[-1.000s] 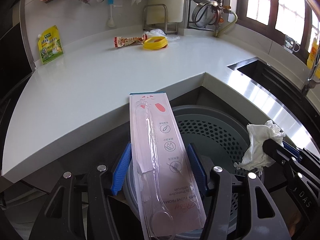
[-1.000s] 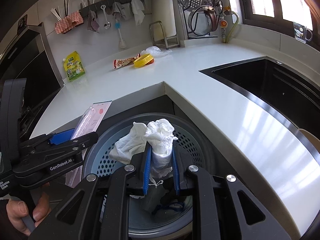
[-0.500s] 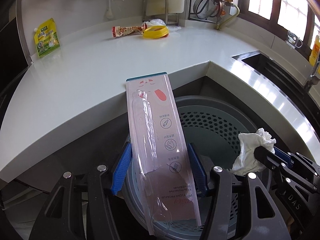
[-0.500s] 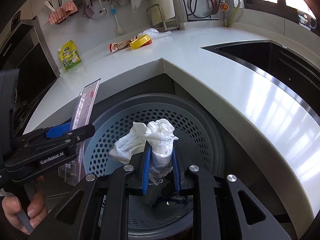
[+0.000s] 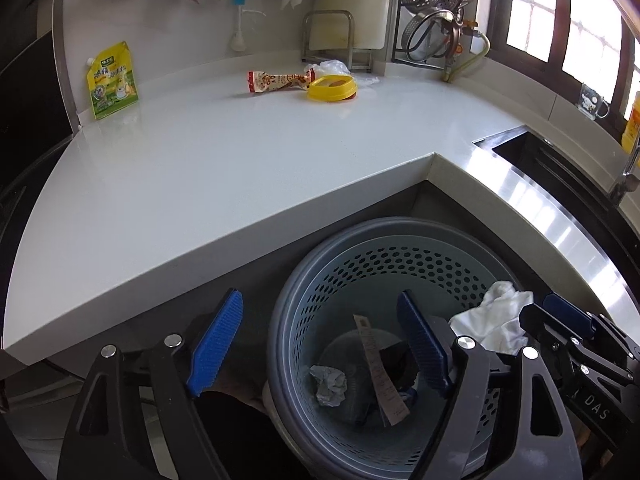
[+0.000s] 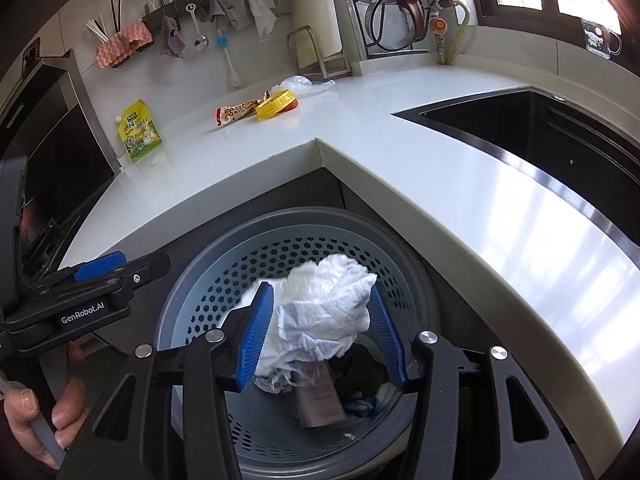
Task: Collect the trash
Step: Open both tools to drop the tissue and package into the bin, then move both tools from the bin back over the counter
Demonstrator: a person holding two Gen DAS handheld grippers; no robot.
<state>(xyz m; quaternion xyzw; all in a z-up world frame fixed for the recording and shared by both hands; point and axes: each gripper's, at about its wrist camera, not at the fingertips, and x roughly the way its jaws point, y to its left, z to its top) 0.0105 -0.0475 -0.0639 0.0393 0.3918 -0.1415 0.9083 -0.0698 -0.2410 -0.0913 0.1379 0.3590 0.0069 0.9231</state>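
Now both claws spread, over bin

Counts on the counter and in the bin

One perforated bin, one yellow lid, one snack wrapper, one green pouch, two grippers.

Bin below counter corner; wrapper left of lid.

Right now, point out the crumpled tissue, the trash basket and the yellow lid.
crumpled tissue (image 6: 324, 312), right wrist view, middle of the wad.
trash basket (image 5: 400, 264), left wrist view, perforated far wall.
yellow lid (image 5: 332, 87), left wrist view, top face.
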